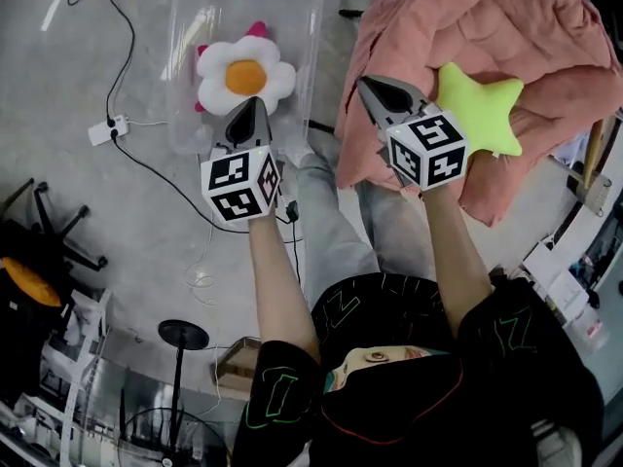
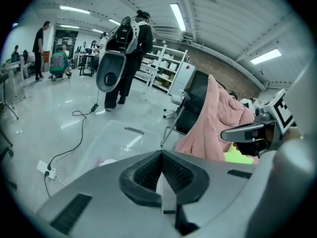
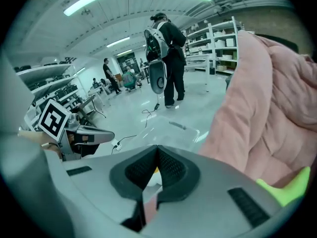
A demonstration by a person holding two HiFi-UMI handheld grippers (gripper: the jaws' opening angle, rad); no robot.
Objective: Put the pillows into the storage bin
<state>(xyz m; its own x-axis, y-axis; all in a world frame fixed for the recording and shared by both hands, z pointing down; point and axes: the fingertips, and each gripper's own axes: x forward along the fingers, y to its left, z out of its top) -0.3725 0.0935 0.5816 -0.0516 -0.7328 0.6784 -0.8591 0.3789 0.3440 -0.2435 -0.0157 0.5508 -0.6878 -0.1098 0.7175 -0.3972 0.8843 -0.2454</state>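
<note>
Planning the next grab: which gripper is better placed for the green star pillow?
Right. The right gripper sits beside the green star pillow on the pink blanket; the left gripper hangs by the bin.

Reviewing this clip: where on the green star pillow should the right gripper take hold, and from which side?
Probably one tapered arm of the green star pillow, the one nearest the right gripper, coming from above. It lies flat on the pink blanket, so a narrow arm fits between opened fingers better than its broad middle.
</note>
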